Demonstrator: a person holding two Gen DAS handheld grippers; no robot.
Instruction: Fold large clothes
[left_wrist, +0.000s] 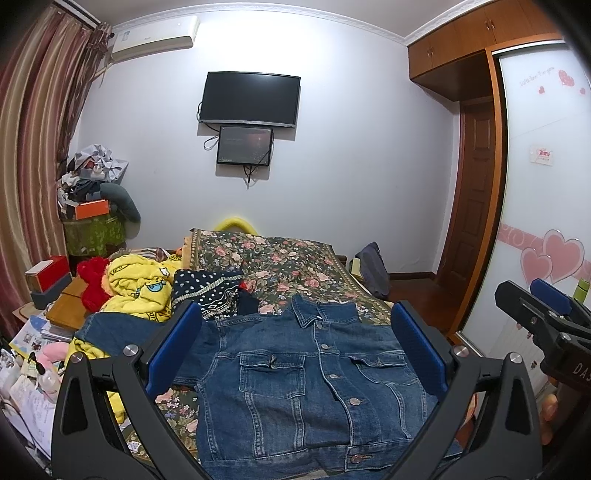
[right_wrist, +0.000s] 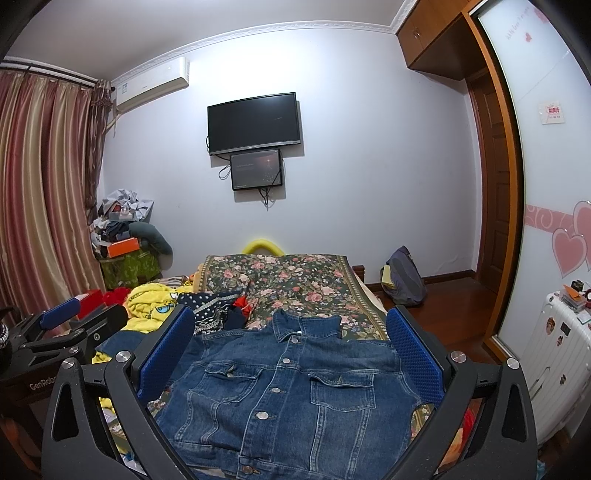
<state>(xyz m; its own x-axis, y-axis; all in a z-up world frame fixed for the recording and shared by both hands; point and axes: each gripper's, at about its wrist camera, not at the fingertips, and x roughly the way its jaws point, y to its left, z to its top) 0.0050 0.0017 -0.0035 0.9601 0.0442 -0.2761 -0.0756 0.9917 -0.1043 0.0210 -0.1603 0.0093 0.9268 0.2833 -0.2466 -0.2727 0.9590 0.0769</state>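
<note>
Right wrist view shows "GenRobo" printed on the left gripper (right_wrist: 83, 319) — the rest is cut off. Left wrist view shows "DAS" on the right gripper (left_wrist: 532, 295); whether its fingers are spread cannot be told. The left gripper's fingers are spread, holding nothing. A denim jacket (left_wrist: 295, 384) lies flat, buttoned, front up, on the flowered bedspread (left_wrist: 280, 258) — a clothes pile (left_wrist: 147, 288) sits beside its left sleeve.

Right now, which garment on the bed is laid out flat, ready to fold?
The denim jacket, buttoned and spread front-up nearest both open grippers. The yellow garment and the dark patterned one lie crumpled behind it.
</note>
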